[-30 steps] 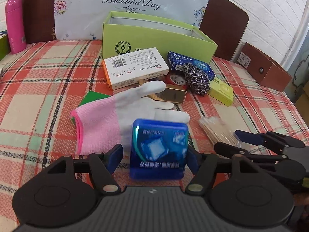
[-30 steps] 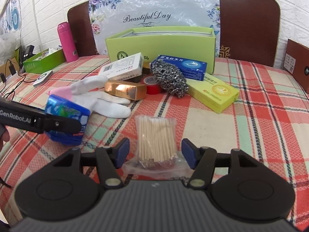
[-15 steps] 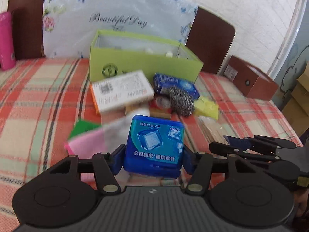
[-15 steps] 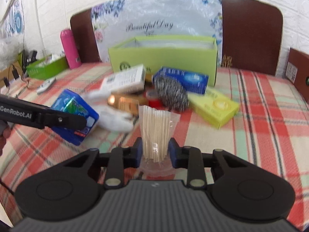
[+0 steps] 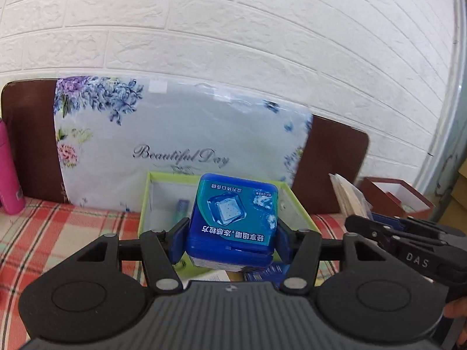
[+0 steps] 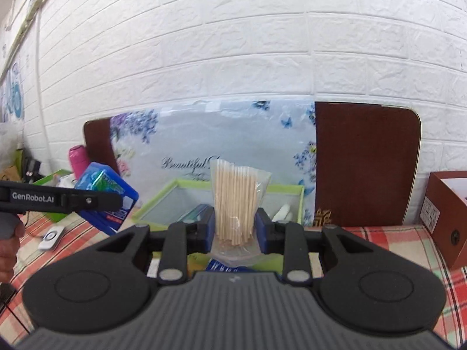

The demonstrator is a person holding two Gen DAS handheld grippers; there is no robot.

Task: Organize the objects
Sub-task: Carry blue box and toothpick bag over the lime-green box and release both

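White brick wall fills the background above a tabletop [image 5: 58, 227] under a red plaid cloth, with a floral "Beautiful Day" bag [image 5: 181, 145] propped behind an open green box [image 5: 146, 201]. At far left stands a pink bottle [image 5: 8, 175].

Left of centre, the left gripper [image 5: 230, 237] holds a blue chewing-gum tub [image 5: 233, 218] in the air; its fingers [image 5: 178, 240] are closed most of the way onto the tub's two sides, label facing the camera. The tub hangs in front of and above the green box, which already has a few small items inside.

Further right, the right gripper [image 6: 233, 230] is clamped narrowly on a clear bag of wooden toothpicks [image 6: 236, 201], held upright and also raised before the box [image 6: 286, 189]. A brown box [image 6: 446, 215] sits at the far right edge.

Both items appear lifted and in transit, so the step in hand looks like carrying them to the green box. Next, each gripper would need to move forward over the opening, lower, and spread its fingers without the two crowding each other.
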